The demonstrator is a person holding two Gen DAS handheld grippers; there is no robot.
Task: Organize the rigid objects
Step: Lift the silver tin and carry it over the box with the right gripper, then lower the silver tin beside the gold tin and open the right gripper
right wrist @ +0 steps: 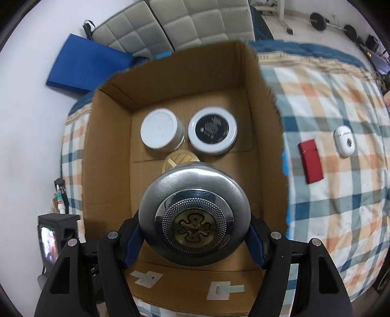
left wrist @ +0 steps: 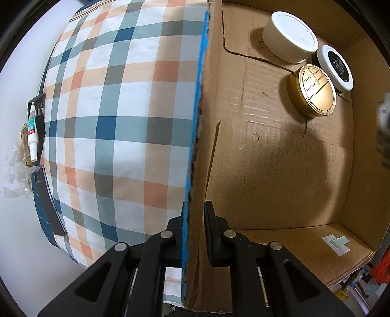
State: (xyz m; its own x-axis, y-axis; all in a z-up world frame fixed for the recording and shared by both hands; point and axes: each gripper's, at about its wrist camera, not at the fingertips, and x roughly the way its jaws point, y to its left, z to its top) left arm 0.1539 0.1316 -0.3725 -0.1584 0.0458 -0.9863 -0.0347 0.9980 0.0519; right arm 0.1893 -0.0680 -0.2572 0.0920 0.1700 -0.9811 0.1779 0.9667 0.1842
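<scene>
A cardboard box [right wrist: 109, 156] sits on a plaid bedspread. Inside stand a white tub [right wrist: 160, 131], a black-topped white jar [right wrist: 212, 130] and a gold tin [right wrist: 181, 159]. They also show in the left wrist view: tub [left wrist: 290, 39], jar [left wrist: 337, 68], tin [left wrist: 314, 91]. My right gripper [right wrist: 195, 234] is shut on a round silver metal case [right wrist: 195, 214], held above the box's near half. My left gripper [left wrist: 193, 234] is shut on the box's side wall [left wrist: 197, 146], one finger inside, one outside.
A red flat case [right wrist: 310, 161] and a white earbud case [right wrist: 344, 141] lie on the bedspread [right wrist: 341, 195] right of the box. A small white tube [left wrist: 32, 136] lies at the bed's edge. A blue pad [right wrist: 85, 65] and grey cushions [right wrist: 170, 22] lie beyond the box.
</scene>
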